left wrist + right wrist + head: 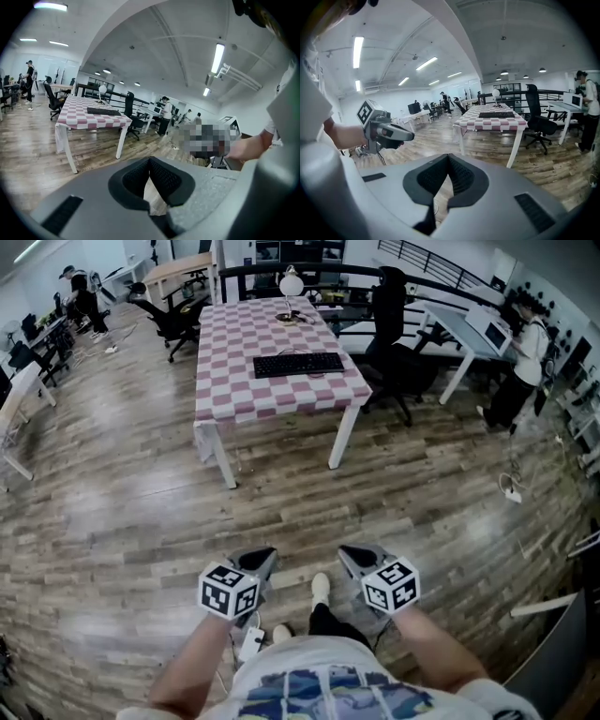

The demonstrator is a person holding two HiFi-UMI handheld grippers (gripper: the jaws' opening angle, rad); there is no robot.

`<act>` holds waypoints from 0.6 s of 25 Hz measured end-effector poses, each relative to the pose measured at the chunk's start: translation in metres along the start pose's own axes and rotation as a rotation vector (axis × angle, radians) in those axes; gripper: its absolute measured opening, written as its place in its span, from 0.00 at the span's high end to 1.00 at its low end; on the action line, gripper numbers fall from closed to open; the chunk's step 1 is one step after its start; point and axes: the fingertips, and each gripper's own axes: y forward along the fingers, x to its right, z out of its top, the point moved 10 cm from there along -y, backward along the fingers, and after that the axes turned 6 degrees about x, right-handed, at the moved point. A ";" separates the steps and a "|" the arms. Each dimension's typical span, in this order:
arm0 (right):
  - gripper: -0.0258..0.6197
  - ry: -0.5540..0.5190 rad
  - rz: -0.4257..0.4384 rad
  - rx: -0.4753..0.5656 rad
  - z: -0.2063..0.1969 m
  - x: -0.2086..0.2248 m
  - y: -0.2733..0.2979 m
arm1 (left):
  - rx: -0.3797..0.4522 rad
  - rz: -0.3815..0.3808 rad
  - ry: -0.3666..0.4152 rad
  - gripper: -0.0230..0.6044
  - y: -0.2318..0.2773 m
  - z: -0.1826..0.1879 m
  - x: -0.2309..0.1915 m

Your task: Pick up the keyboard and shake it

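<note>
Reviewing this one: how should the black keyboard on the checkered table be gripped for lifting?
Probably its two short ends, left gripper on one, right gripper on the other, coming from the table's near edge: the keyboard lies flat and long, parallel to that edge, with both ends uncovered.

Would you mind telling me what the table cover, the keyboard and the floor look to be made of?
Table cover: likely cloth, matte pink-and-white check; its edge hangs limp over the sides.
Keyboard: probably black plastic, matte, with rows of keys.
Floor: wood-look planks, laminate or real wood, with a soft sheen from the lights.
</note>
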 end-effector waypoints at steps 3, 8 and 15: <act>0.94 0.008 0.022 -0.008 0.011 0.040 0.019 | -0.007 0.023 -0.005 0.96 0.034 0.020 -0.012; 0.87 0.025 0.044 0.002 0.042 0.121 0.044 | -0.014 0.059 -0.019 0.93 0.104 0.066 -0.028; 0.77 0.047 0.053 -0.022 0.080 0.234 0.066 | -0.028 0.102 -0.057 0.82 0.195 0.126 -0.044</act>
